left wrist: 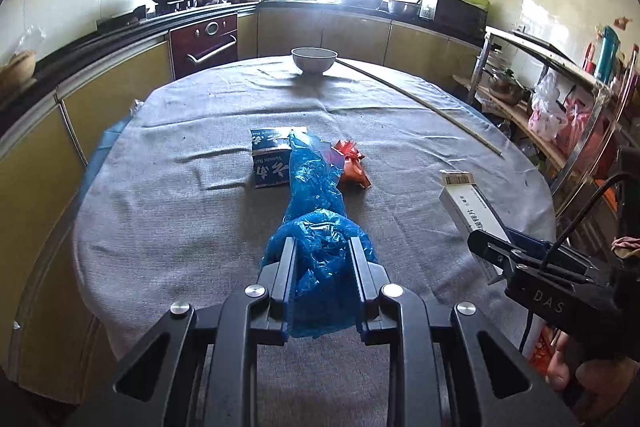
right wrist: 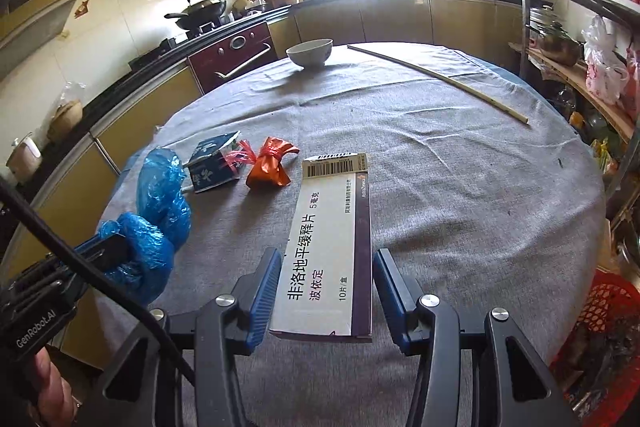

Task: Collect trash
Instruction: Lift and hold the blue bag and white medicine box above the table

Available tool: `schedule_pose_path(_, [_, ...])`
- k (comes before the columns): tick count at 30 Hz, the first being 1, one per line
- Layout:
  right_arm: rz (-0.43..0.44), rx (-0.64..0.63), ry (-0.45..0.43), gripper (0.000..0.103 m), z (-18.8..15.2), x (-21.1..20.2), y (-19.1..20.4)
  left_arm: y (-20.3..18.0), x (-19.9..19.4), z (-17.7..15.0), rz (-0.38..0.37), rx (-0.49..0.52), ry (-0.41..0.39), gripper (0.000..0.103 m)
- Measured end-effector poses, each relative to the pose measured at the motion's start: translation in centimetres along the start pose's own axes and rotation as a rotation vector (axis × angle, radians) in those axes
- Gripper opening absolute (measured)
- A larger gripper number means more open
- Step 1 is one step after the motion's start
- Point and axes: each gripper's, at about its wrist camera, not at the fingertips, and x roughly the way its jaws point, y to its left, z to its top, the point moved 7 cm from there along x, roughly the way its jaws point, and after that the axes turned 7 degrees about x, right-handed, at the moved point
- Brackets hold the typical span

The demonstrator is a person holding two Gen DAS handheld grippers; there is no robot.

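- Here, the left hand-held gripper (left wrist: 323, 247) is squeezing a crumpled blue plastic bag (left wrist: 316, 211) between its 2 fingers, the bag trailing forward over the table (left wrist: 180, 227).
- The right hand-held gripper (right wrist: 326, 291) is sitting with its blue-padded fingers apart on either side of a white and purple medicine box (right wrist: 332, 247); a gap is showing at each side of the box in the right wrist view, and I cannot tell whether anything is gripping it.
- The box is pointing its barcode end away from the gripper, over the grey tablecloth.
- A dark blue carton (left wrist: 270, 163) is lying near the table's middle, just beside the bag's far end.
- An orange tied wrapper (right wrist: 270, 169) is lying just right of that carton.
- A white bowl (left wrist: 314, 59) is standing at the far edge, with a long thin stick (left wrist: 416, 103) lying to its right.
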Motion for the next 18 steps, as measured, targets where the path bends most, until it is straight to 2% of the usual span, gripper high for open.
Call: schedule_pose_path(18, [0.059, -0.003, -0.072, 0.051, -1.0, -4.3, 0.6, -1.8, -3.0, -0.4, 0.057, 0.051, -0.03, 0.025])
